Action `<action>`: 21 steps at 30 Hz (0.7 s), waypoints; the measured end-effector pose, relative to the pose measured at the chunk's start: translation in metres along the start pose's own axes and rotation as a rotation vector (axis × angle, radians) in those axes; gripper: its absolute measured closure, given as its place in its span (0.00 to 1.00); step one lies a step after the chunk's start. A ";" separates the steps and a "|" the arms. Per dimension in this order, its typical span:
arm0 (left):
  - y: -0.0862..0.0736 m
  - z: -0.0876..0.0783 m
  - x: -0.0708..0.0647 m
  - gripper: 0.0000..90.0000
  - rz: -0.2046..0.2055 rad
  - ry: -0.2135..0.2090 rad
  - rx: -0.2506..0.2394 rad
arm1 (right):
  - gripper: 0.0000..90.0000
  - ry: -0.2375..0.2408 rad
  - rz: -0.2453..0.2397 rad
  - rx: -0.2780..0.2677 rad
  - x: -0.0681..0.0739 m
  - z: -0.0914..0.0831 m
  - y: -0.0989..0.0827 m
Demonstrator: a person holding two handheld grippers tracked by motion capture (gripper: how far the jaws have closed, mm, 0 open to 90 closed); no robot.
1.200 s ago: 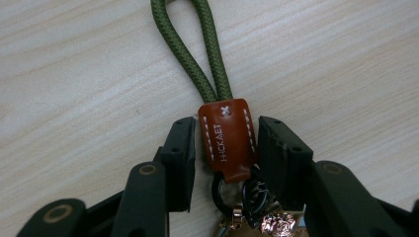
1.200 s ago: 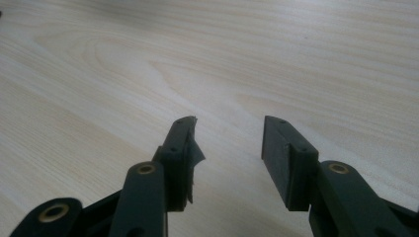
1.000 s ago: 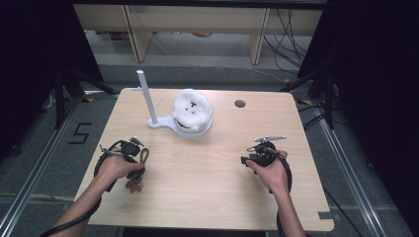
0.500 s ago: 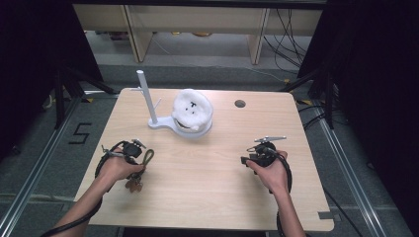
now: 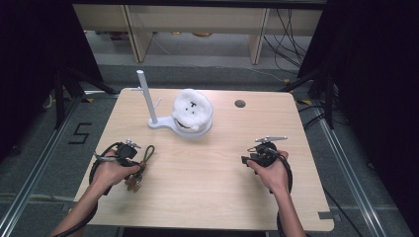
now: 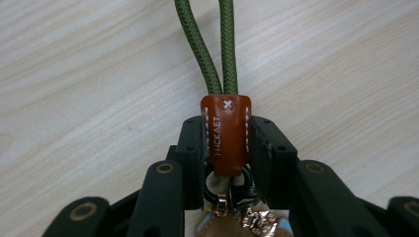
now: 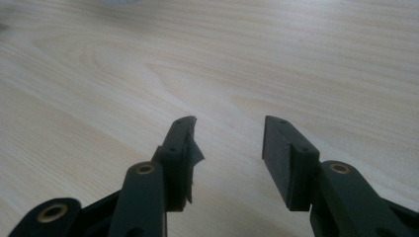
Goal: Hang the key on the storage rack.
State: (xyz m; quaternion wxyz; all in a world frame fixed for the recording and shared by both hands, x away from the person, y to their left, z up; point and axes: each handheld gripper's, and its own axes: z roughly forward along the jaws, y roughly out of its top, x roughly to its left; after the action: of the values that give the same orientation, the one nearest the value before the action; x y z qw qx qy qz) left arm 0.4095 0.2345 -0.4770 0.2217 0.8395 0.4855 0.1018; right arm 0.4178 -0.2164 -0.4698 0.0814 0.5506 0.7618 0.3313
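Closing jaws of left tool [image 6: 225, 148] now clamp the leather keychain tab [image 6: 226, 131].

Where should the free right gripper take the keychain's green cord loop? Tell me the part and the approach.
Probably the far bend of the green cord loop, coming in from the table's middle: it lies flat and clear there, while the left gripper clamps the brown leather tab.

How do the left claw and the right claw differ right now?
The left claw is shut on the brown leather tab of a keychain with a green cord loop; the right claw stands open with nothing between its jaws. The left claw's jaws have just been closing on the tab. Both are black, hand-held, and low over the wooden table.
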 end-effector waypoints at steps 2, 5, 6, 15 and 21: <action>-0.002 -0.001 0.001 0.75 0.000 0.000 -0.022 | 0.63 -0.001 0.000 -0.001 0.000 0.000 0.000; -0.007 -0.005 0.002 0.75 -0.011 -0.012 -0.072 | 0.63 0.000 -0.001 -0.003 0.000 0.000 0.000; -0.009 -0.006 0.003 0.75 -0.021 -0.019 -0.098 | 0.63 0.001 -0.003 -0.005 0.000 0.001 0.000; -0.018 -0.012 0.006 0.75 -0.036 -0.026 -0.217 | 0.63 0.000 0.002 -0.008 0.001 0.001 -0.001; -0.022 -0.014 0.008 0.75 -0.029 -0.016 -0.289 | 0.62 -0.018 -0.037 -0.020 -0.004 0.002 0.000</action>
State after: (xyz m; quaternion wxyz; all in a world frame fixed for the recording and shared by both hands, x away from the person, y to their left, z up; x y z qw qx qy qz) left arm 0.3914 0.2547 -0.4752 0.3457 0.7925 0.4761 0.1606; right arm 0.4198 -0.2191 -0.4722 0.1001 0.5385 0.7678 0.3325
